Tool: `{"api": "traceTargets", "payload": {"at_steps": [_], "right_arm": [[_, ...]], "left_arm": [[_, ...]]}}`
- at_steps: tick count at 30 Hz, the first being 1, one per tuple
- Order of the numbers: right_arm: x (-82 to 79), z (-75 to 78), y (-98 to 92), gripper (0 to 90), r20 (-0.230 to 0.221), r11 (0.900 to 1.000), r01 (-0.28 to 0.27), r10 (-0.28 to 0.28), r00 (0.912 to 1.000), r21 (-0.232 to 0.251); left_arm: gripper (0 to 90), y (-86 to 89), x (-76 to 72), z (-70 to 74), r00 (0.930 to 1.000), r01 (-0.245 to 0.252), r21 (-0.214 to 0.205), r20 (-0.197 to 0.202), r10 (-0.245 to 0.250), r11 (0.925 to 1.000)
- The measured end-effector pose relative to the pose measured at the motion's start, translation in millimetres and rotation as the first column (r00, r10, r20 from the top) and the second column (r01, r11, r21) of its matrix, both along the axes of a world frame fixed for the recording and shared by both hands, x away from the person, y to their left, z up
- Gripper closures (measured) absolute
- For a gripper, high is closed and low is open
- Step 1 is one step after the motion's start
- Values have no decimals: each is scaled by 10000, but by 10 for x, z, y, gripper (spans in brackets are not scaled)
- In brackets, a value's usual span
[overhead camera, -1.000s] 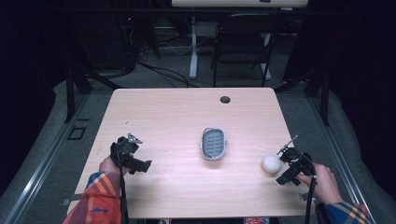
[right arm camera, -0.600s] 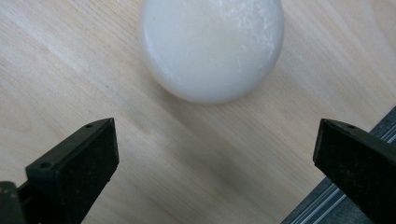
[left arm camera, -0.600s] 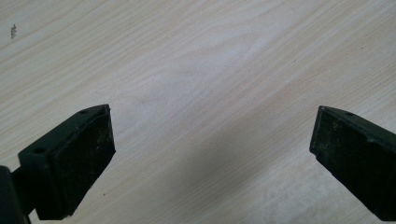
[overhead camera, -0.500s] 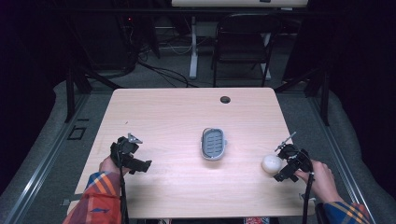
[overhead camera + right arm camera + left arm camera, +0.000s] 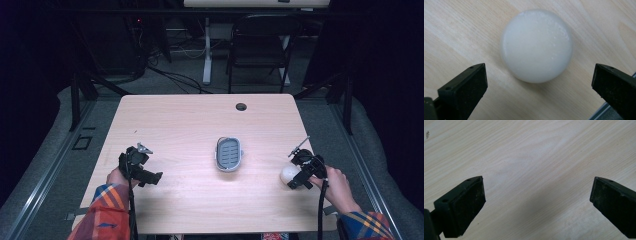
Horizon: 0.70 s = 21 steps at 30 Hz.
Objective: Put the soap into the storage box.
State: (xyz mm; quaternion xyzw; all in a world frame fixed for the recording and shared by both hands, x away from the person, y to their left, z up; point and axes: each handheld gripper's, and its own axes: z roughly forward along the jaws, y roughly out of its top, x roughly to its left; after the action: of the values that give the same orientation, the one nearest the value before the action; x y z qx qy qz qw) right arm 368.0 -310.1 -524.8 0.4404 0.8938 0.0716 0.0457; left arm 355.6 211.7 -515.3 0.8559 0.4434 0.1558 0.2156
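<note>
white round soap (image 5: 536, 46) ahead, between spread jaws

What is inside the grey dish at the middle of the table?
The grey dish appears empty, showing only a slotted floor. What lies beneath it on the table is covered.

Your left hand (image 5: 118, 176) holds the left gripper (image 5: 146, 176) low near the left front of the table, its jaws spread wide and pointing right and a little toward you, with nothing between them. Your left forearm (image 5: 106, 212), in a plaid sleeve, comes up from the bottom edge. Your right hand (image 5: 336, 184) grips the right gripper (image 5: 294, 176) near the right edge, jaws spread wide and aimed left. Your right forearm (image 5: 364, 224) enters from the bottom right corner.
</note>
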Motion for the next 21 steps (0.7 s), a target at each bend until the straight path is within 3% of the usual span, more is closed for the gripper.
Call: {"api": "traceTargets", "payload": {"at_steps": [2, 4, 6, 7, 9, 10, 12, 13, 14, 15, 16, 17, 18, 21], "right_arm": [[47, 25, 7, 0, -263, 9994, -254, 248, 9993, -219], [72, 14, 17, 0, -305, 9998, -180, 178, 9994, -72], [62, -40, 45, 0, -119, 9976, 360, -354, 9993, 587], [97, -5, 44, 0, -451, 9996, 44, -32, 9990, 273], [118, 17, 71, 0, -527, 9999, -80, 88, 9986, 151], [112, 3, 87, 0, -383, 9992, 142, -128, 9992, 361], [152, 20, 104, 0, -645, 9999, -113, 121, 9978, 120], [147, -16, 117, 0, -517, 9992, 193, -175, 9985, 345], [131, -66, 134, 0, -290, 9939, 652, -628, 9976, 891], [214, 28, 108, 0, -1077, 9990, -412, 391, 9934, -172], [143, -96, 147, 0, -264, 9881, 908, -882, 9958, 1242], [268, 46, 105, 0, -1350, 9967, -741, 690, 9884, -332], [205, -39, 131, 0, -725, 9976, 275, -229, 9971, 637], [223, -47, 150, 0, -791, 9988, 188, -151, 9968, 460]], "left_arm": [[0, -1, 0, 0, 10000, 8, 8, -3, -8, 10000], [0, -1, 2, -1, 10000, 48, 5, -20, -48, 10000], [0, 0, 4, -1, 10000, 59, 38, -20, -59, 10000], [0, 1, 5, -1, 10000, 73, 24, -34, -73, 10000], [0, 0, 4, -1, 10000, 75, 20, -49, -75, 10000], [0, 0, 4, -1, 10000, 79, 21, -55, -78, 10000], [0, 0, 5, -2, 10000, 81, 11, -57, -81, 10000], [0, 2, 4, -1, 10000, 84, -9, -42, -84, 10000], [0, 2, 3, -1, 10000, 74, -72, -51, -74, 9999], [0, 2, 3, -1, 10000, 74, -72, -51, -74, 9999], [0, 3, 3, 1, 9999, 110, -125, -50, -110, 9999], [0, 4, 5, 0, 9999, 121, -127, -64, -122, 9998], [0, 3, 4, -1, 9999, 109, -102, -66, -110, 9999], [0, 2, 4, -1, 9999, 106, -89, -74, -106, 9999]]}}
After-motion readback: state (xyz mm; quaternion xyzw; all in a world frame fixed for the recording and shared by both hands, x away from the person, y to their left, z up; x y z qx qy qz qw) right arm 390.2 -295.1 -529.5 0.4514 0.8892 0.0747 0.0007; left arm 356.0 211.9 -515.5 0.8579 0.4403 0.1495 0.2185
